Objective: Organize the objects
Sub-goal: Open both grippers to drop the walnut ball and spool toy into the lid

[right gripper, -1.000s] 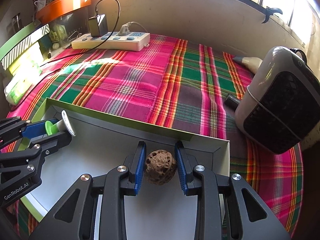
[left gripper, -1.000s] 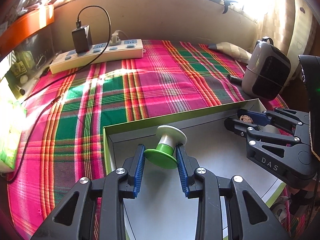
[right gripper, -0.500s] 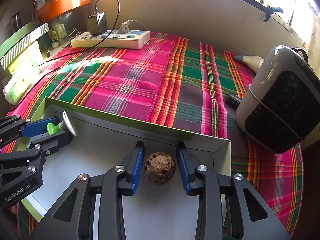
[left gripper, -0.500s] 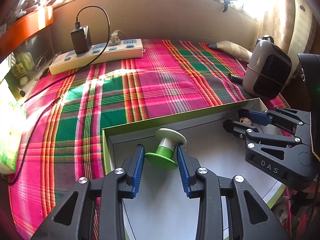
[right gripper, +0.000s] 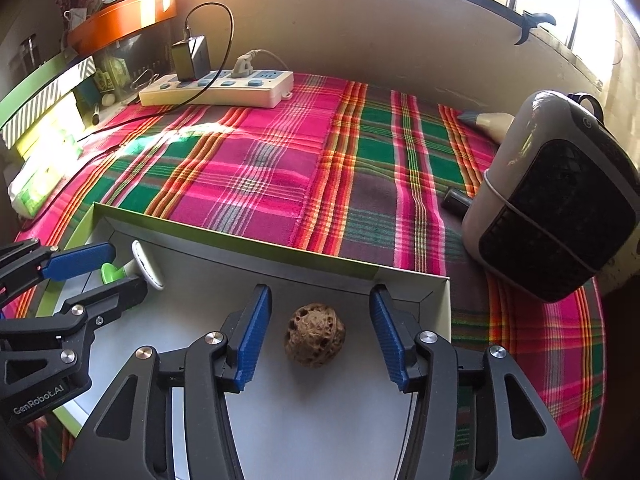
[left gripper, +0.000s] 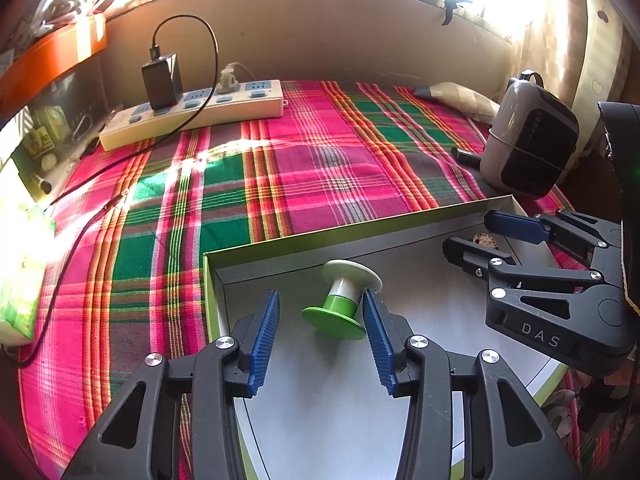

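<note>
Left wrist view: my left gripper (left gripper: 320, 336) points down into a shallow tray (left gripper: 280, 246) with a green rim. Its jaws are opening; the green and white spool (left gripper: 344, 300) lies on its side on the tray floor between them, released, with the white flange just at the right pad's tip and a clear gap at the left pad. Off to the right, my right gripper (left gripper: 480, 236) straddles the walnut (left gripper: 485, 239).

Right wrist view: my right gripper's jaws are opening too. The walnut rests on the tray floor midway between the 2 blue pads (right gripper: 254, 338), touching neither. Beyond the tray: plaid cloth (right gripper: 280, 168), a power strip (right gripper: 218, 88) far ahead, a small heater (right gripper: 552, 208) to the right.
</note>
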`<action>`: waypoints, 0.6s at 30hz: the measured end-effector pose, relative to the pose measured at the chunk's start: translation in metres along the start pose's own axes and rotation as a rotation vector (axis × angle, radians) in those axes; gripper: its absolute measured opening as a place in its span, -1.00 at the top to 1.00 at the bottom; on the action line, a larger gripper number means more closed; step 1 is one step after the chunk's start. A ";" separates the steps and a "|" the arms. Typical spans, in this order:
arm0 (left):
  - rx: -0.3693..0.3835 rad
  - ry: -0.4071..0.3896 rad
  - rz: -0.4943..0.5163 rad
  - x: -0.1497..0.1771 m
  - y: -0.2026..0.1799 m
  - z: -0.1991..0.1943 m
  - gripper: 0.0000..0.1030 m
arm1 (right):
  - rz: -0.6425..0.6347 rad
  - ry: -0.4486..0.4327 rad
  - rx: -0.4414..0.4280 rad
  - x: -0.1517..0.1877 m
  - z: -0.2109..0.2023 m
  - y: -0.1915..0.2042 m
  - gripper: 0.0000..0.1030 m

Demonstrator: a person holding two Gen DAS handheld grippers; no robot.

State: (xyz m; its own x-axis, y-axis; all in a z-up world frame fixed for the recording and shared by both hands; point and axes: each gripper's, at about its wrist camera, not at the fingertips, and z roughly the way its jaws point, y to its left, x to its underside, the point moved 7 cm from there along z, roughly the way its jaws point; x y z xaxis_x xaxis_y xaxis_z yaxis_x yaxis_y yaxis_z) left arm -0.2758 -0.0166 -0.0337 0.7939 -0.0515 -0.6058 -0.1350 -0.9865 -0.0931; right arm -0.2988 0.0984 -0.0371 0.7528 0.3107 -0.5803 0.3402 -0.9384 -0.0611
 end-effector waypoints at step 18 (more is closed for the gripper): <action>0.001 -0.015 -0.006 0.004 -0.003 -0.014 0.15 | 0.013 -0.030 0.007 0.004 -0.014 0.000 -0.13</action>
State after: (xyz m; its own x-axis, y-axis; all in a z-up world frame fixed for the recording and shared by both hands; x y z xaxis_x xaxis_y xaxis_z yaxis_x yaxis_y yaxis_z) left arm -0.2642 -0.0159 -0.0251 0.7855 -0.0431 -0.6173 -0.1307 -0.9866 -0.0975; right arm -0.2876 0.1017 -0.0280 0.7398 0.2934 -0.6055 0.3261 -0.9435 -0.0586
